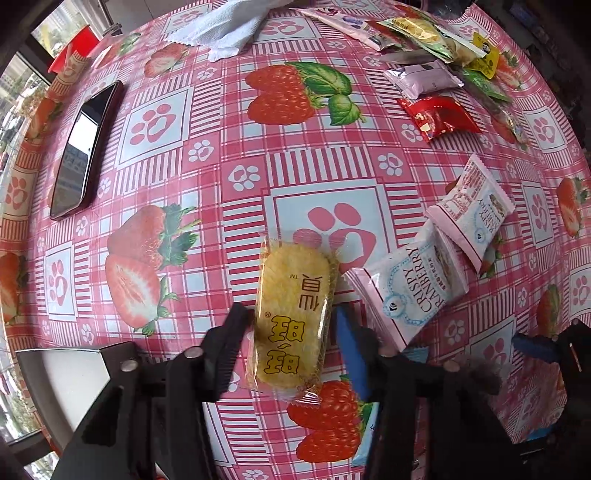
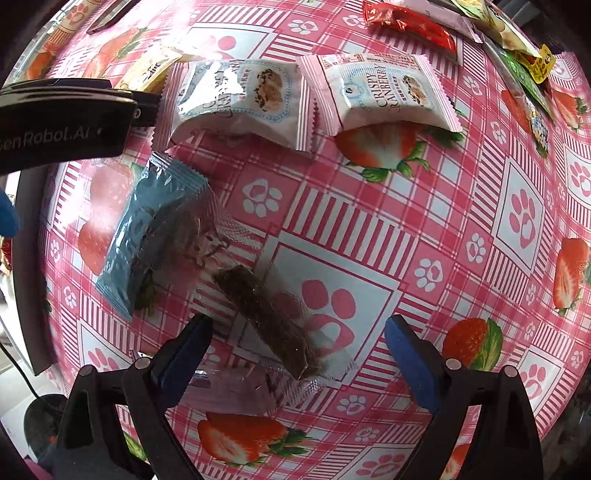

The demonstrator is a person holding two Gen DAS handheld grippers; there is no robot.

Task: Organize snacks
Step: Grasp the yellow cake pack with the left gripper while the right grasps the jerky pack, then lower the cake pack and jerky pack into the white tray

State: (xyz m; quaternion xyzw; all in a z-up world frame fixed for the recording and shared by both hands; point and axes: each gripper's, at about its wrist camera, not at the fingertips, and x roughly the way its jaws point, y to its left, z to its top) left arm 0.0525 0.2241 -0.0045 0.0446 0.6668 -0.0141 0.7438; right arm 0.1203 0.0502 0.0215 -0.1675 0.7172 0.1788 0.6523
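My left gripper is shut on a yellow rice-cracker packet, its fingers pressing both long sides, low over the strawberry tablecloth. Two pink-and-white Crispy Cranberry packets lie just to its right. My right gripper is open, its jaws either side of a clear packet with a dark brown bar lying on the cloth. A blue packet overlaps that packet's far left end. The two cranberry packets lie beyond it.
A black phone lies at the left of the table and a white cloth at the back. A pile of mixed snack packets sits at the back right, with a red one nearest. The left gripper's body shows at left.
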